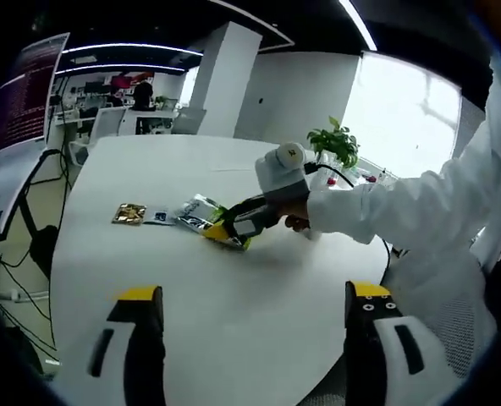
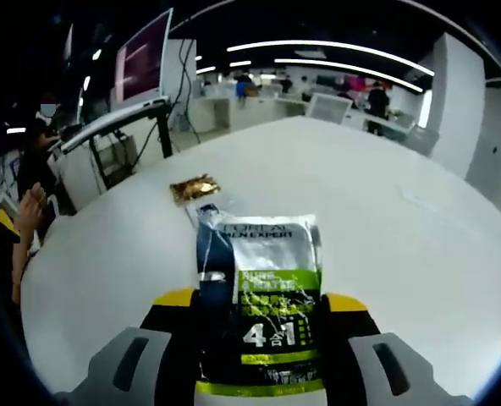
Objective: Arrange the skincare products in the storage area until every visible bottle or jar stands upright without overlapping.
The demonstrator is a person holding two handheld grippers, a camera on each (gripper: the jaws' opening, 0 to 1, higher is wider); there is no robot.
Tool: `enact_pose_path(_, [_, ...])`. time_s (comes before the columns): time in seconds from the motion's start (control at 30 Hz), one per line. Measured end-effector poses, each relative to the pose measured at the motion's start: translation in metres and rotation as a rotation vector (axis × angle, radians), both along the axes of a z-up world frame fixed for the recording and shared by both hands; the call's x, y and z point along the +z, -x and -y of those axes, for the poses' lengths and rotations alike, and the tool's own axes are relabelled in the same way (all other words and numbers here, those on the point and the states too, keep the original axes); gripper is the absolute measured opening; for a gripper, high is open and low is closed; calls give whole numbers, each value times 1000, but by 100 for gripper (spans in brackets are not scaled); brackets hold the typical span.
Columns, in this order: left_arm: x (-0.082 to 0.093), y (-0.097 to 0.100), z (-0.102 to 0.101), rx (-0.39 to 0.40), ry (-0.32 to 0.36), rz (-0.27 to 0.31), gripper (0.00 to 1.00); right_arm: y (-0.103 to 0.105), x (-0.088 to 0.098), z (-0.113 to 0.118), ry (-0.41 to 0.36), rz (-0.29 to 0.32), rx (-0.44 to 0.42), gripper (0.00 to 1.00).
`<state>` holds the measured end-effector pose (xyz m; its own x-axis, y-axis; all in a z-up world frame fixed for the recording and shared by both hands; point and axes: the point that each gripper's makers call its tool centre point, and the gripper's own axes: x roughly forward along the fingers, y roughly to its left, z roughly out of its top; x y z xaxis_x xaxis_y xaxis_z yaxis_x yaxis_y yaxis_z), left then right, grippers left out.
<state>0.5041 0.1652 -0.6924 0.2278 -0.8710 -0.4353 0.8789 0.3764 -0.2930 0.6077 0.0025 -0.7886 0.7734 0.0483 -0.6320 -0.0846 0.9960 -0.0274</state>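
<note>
My right claw (image 2: 255,317) clamps the skincare sachet (image 2: 259,288) low over the white surface (image 2: 386,220), gold packet (image 2: 193,188) just beyond. Left claw (image 1: 255,309) hangs released, well apart.

I see a brightly lit room — long ceiling strip lights (image 2: 335,52) run across the upper part of the right gripper view, and more strips (image 1: 132,49) glow at the upper left of the left gripper view. At the upper right of the left gripper view a large window (image 1: 407,118) is blown out to plain white. The white table (image 1: 191,279) takes the light evenly, with only a soft shadow under the other gripper (image 1: 233,228) near centre. Fisheye bending curves the table edge and the walls toward the rim. My own jaws at the bottom of both views look soft and blurred — the sachet print (image 2: 263,288) reads fairly sharp.
</note>
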Motion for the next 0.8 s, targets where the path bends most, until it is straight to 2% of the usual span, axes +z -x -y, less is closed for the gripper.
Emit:
enact_pose_path(0.1, [-7, -3, 8, -2, 49, -79, 81, 5, 0, -1, -5, -5, 5, 52])
enact_pose_path(0.23, [-18, -19, 14, 18, 53, -115, 75, 13, 0, -3, -20, -3, 12, 52])
enact_pose_path(0.33, [-21, -29, 21, 24, 50, -119, 73, 20, 0, -6, -32, -4, 21, 52])
enact_pose_path(0.47, [-21, -41, 36, 57, 113, -186, 66, 27, 3, -7, -105, 3, -14, 49])
enact_pose_path(0.5, [-22, -46, 42, 70, 142, -213, 64, 28, 4, -5, -110, 9, -23, 45])
enact_pose_path(0.57, [-26, -48, 49, 78, 156, -259, 64, 36, -3, 8, -53, -23, -43, 13])
enact_pose_path(0.6, [-30, -52, 51, 84, 150, -273, 63, 30, 1, 12, -44, 43, -31, 11])
enact_pose_path(0.63, [-37, -59, 54, 98, 134, -273, 63, 33, 0, 7, -113, 41, -63, 11])
enact_pose_path(0.67, [-38, -60, 56, 97, 126, -268, 62, 36, 0, 9, -118, 28, -73, 12])
enact_pose_path(0.73, [-41, -63, 59, 108, 117, -264, 62, 40, -1, 10, -81, 14, -54, 12])
enact_pose_path(0.8, [-45, -68, 62, 121, 119, -290, 62, 41, 0, 9, -67, 18, -46, 12])
